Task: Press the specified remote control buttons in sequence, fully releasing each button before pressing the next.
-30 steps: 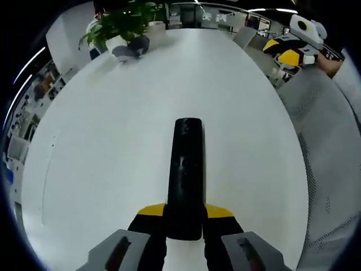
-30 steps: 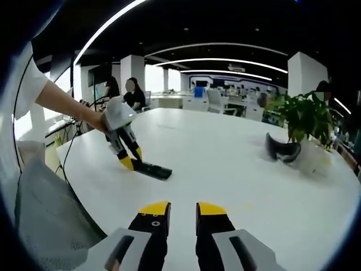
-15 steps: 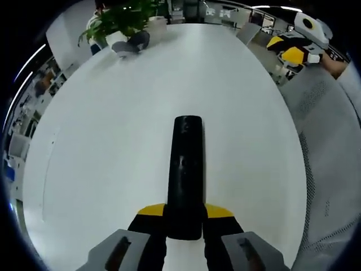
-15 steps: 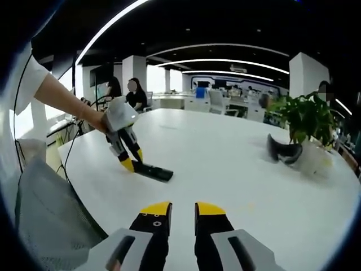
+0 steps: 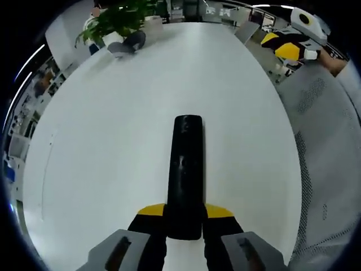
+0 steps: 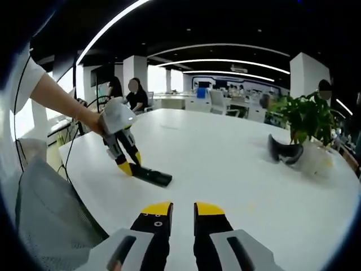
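Observation:
A long black remote control (image 5: 186, 169) lies lengthwise on the white table (image 5: 101, 130). My left gripper (image 5: 185, 217) is shut on its near end, yellow tips on either side. In the right gripper view the same remote (image 6: 153, 176) rests flat on the table (image 6: 237, 169), with the left gripper (image 6: 131, 164) tilted down onto its left end, held by a person's hand. My right gripper (image 6: 183, 210) hovers above the table's near edge, well short of the remote; its jaws stand a narrow gap apart with nothing between them. It also appears as the right gripper (image 5: 279, 45) at the far right.
A potted plant (image 6: 304, 121) and a dark curved object (image 6: 284, 151) stand at the table's far side, also seen as the plant (image 5: 118, 20) and object (image 5: 127, 44). A grey mesh chair (image 6: 51, 214) sits beside the table edge. People sit in the office behind (image 6: 133, 93).
The right gripper's jaws have drawn slightly closer together. The left gripper and remote have edged a little in the right gripper view; the grip on the remote is unchanged.

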